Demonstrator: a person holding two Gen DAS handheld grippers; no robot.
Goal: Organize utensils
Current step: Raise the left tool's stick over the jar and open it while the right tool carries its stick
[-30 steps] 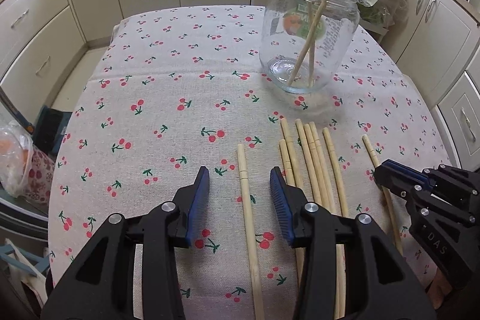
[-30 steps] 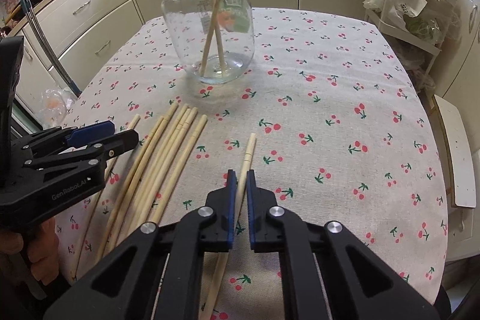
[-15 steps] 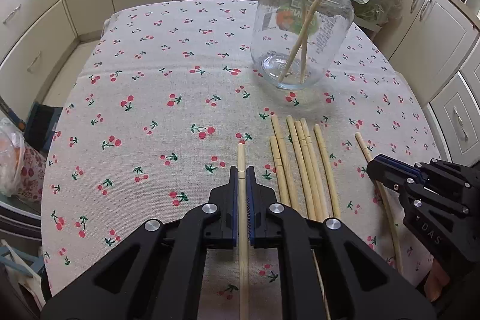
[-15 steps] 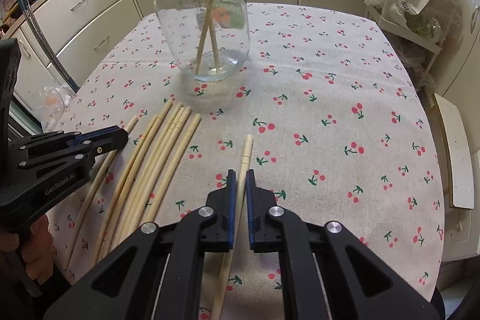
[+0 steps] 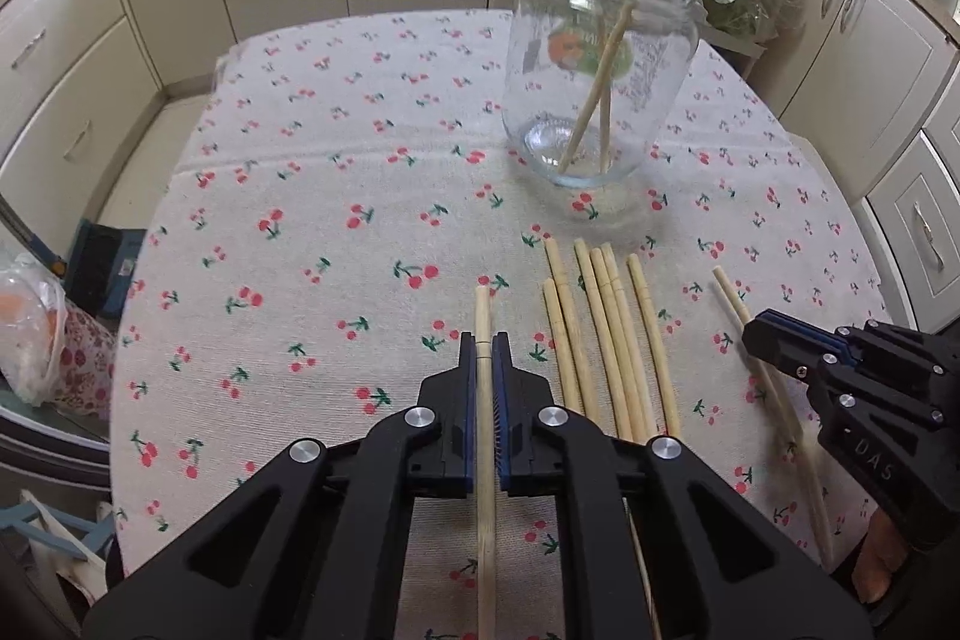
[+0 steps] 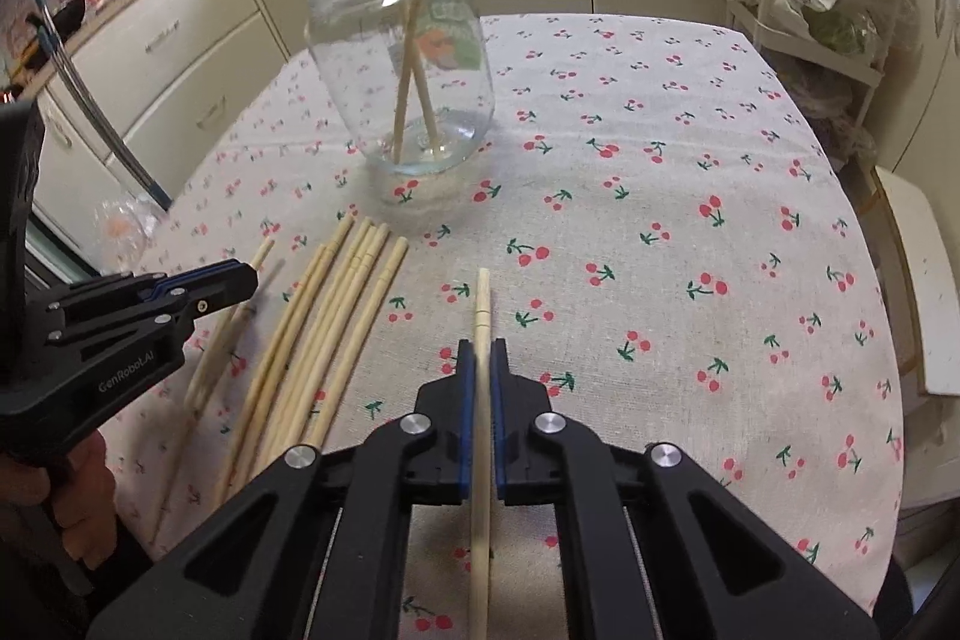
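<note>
Item one: left gripper [image 5: 483,346], lower centre of the left wrist view, fingers closed on the left chopstick [image 5: 482,304]. The stick runs along my fingers, its blunt end poking out ahead and pointing up the frame, and it lies nearly flat over the cherry-print tablecloth [image 5: 336,172].

Item two: right gripper [image 6: 480,349], lower centre of the right wrist view, likewise clamped on the right chopstick [image 6: 481,298], which has the same long axis, forward and low.

Item three: glass jar [image 5: 600,70], upright. It is in the upper right of the left view and the upper left of the right view [image 6: 402,58], so it stands ahead of and between my two tools. I cannot tell which is nearer. Two chopsticks in the jar [image 5: 600,100] lean crossed against the rim. My judgement is that each held stick must tip from flat to upright before it can drop through the mouth.

Item four: loose chopsticks [image 5: 606,328], six in a rough bundle on the cloth between my grippers, their ends toward the jar.

Writing:
- "DAS" appears on the right tool's body, at the lower right of the left view.
- "GenRobot.AI" appears on the left tool's body, at the left edge of the right view.
- The jar label is orange and green, and its text is too blurred to read.
</note>
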